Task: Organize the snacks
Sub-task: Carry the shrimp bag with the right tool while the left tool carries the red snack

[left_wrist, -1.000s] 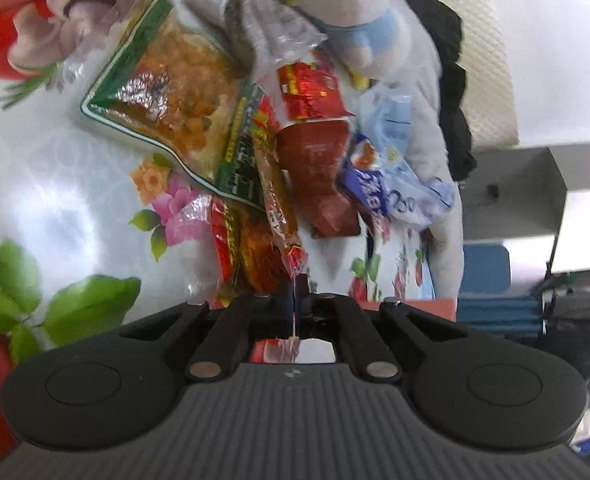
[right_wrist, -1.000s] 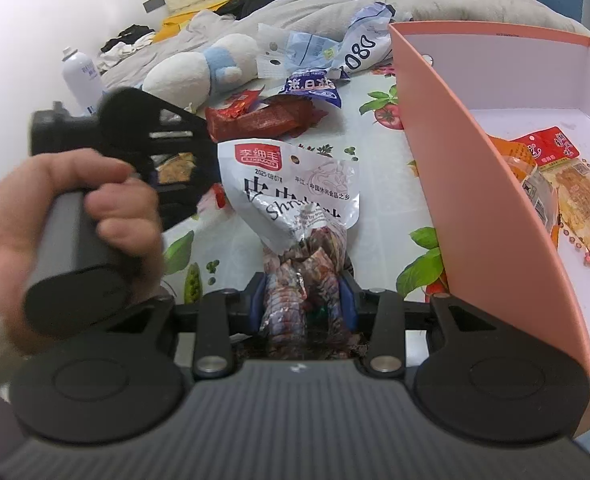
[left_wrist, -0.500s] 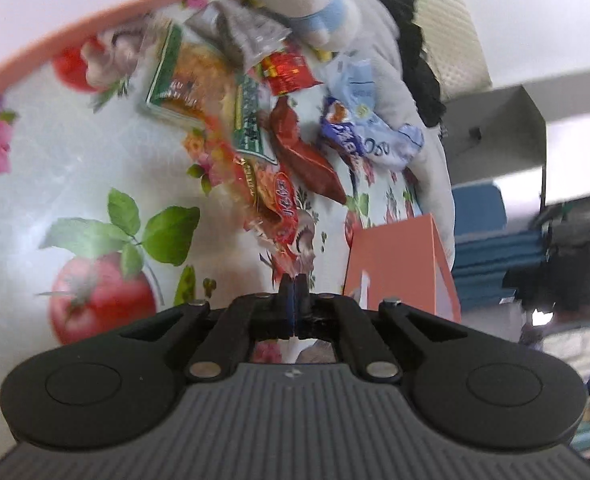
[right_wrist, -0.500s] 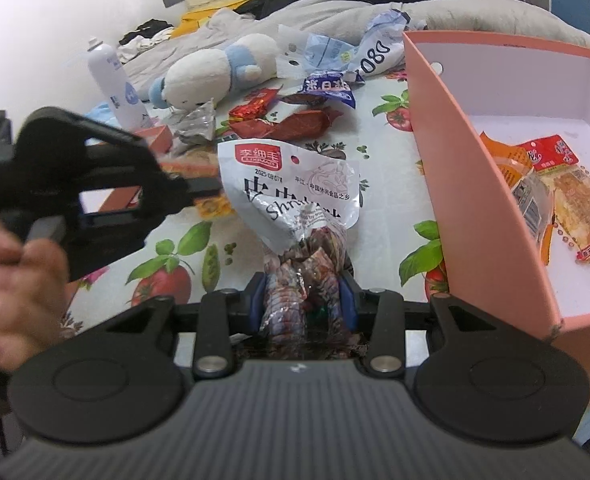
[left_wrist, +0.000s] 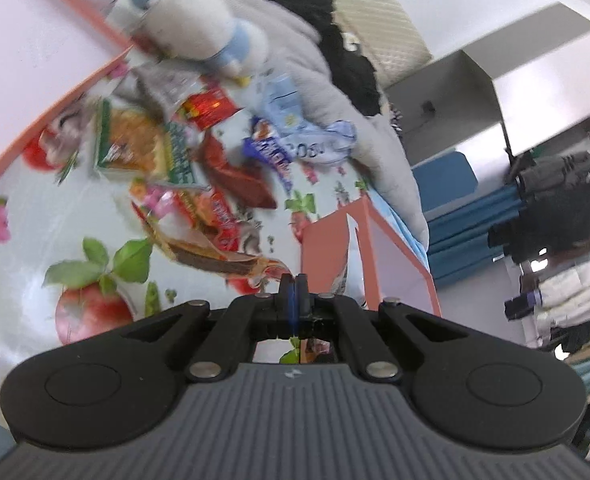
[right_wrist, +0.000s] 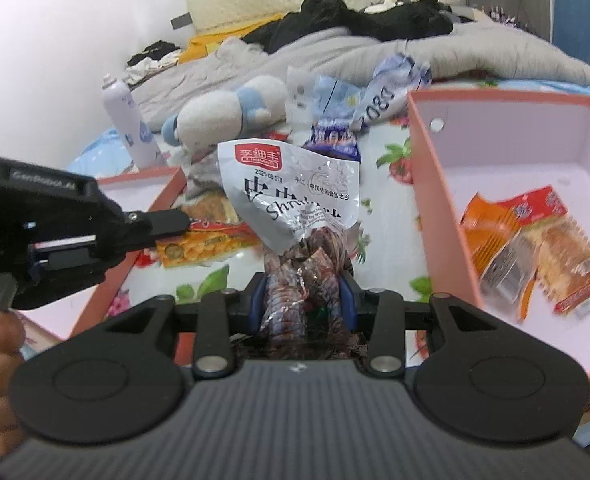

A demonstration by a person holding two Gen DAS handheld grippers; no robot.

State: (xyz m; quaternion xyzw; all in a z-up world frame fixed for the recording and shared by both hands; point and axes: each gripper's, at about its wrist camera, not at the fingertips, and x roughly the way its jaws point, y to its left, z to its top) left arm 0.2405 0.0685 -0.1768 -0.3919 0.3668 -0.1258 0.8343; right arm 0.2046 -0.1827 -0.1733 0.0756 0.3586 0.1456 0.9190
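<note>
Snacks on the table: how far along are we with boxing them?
Done: a few orange packets lie in the pink box. In hand: the right gripper clamps a silver shrimp bag; the left gripper pinches an orange packet by its edge. Left: several packets near the plush toy, including a green-edged one.
</note>
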